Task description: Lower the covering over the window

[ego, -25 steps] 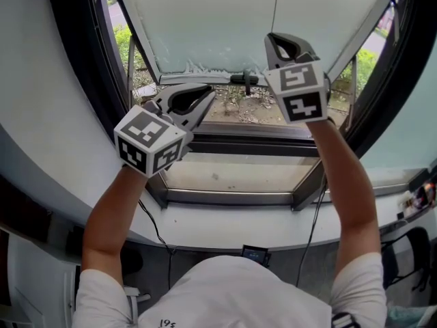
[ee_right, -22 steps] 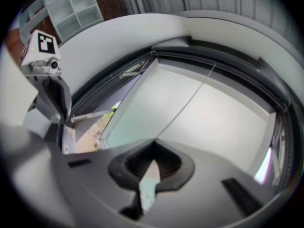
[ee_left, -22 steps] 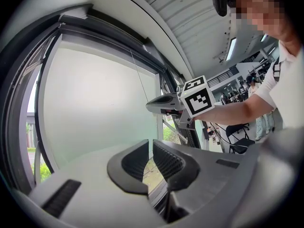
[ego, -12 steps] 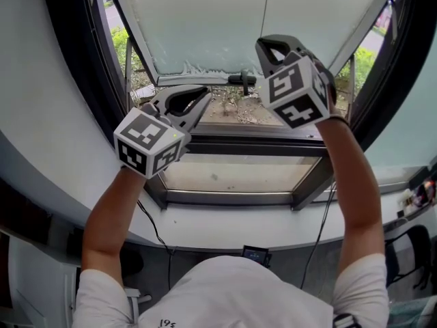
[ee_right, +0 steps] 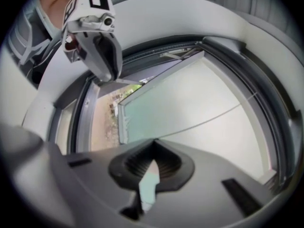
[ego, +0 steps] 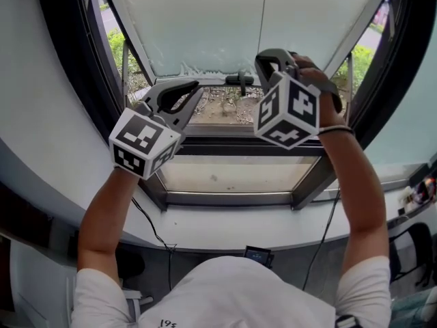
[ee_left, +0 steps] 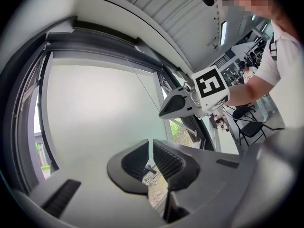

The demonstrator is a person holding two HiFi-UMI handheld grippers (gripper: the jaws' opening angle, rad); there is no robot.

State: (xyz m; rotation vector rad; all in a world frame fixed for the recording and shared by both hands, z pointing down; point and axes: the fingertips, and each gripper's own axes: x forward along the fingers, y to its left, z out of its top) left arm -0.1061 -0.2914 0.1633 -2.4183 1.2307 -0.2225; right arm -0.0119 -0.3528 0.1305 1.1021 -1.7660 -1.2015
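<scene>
A pale roller blind (ego: pixel 205 19) covers the upper window, with its frayed bottom edge just above both grippers. A thin pull cord (ego: pixel 265 12) hangs down its middle and ends at my right gripper (ego: pixel 268 55), which is shut on it. In the right gripper view the cord (ee_right: pixel 213 115) runs across the blind (ee_right: pixel 199 103) into the closed jaw tips (ee_right: pixel 152 146). My left gripper (ego: pixel 196 91) is held left of it, below the blind's edge, shut with nothing in it (ee_left: pixel 151 146). From there the right gripper (ee_left: pixel 161 112) shows on the cord (ee_left: pixel 142 82).
A dark window handle (ego: pixel 240 79) sticks out between the grippers, under the blind's edge. Below are the dark window frame (ego: pixel 232 145), a sill pane (ego: pixel 225 176) and a white ledge (ego: pixel 225 227). Black cables hang over the ledge. Gravel and greenery lie outside.
My right gripper has rolled, turning its marker cube over to the left, and has sunk a little with the cord. The left gripper has barely shifted.
</scene>
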